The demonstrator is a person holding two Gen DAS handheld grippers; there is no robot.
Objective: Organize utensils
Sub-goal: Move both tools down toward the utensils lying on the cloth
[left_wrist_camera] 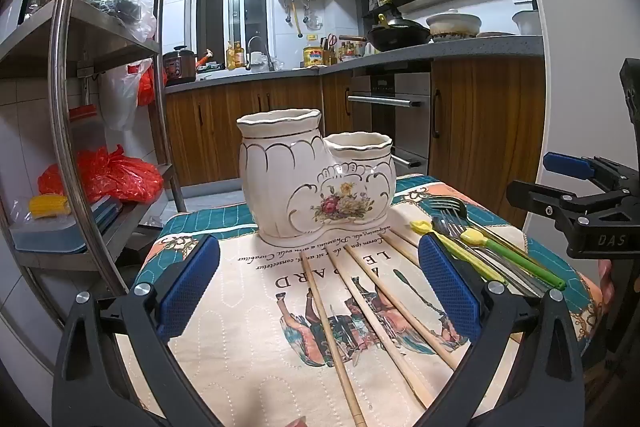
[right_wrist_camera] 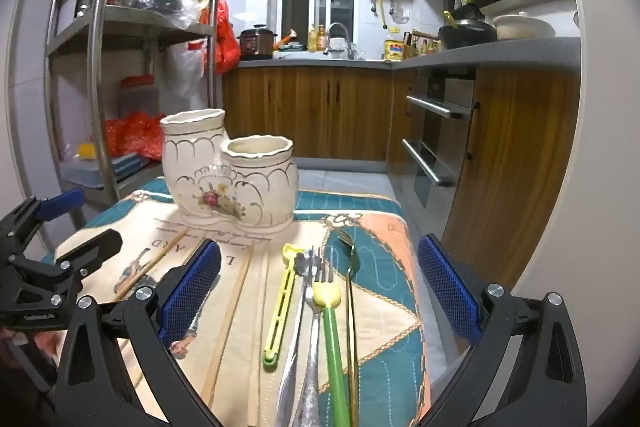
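Looks like nothing's been sorted yet. The two-cup ceramic holder (left_wrist_camera: 316, 179) sits empty at the far end of the table (left_wrist_camera: 248, 339), chopsticks (left_wrist_camera: 370, 311) lying loose in front of it, forks and spoons (right_wrist_camera: 316, 307) piled to the right. Left gripper (left_wrist_camera: 318, 293) and right gripper (right_wrist_camera: 318, 301) both have jaws spread wide, grasping nothing. Next move, I'd guess: drop onto one chopstick or fork handle and clamp it.

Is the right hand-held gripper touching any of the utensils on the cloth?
Apart. The right wrist view shows the right hand-held gripper wide open, its pads standing clear on either side of the green-handled utensil and forks.
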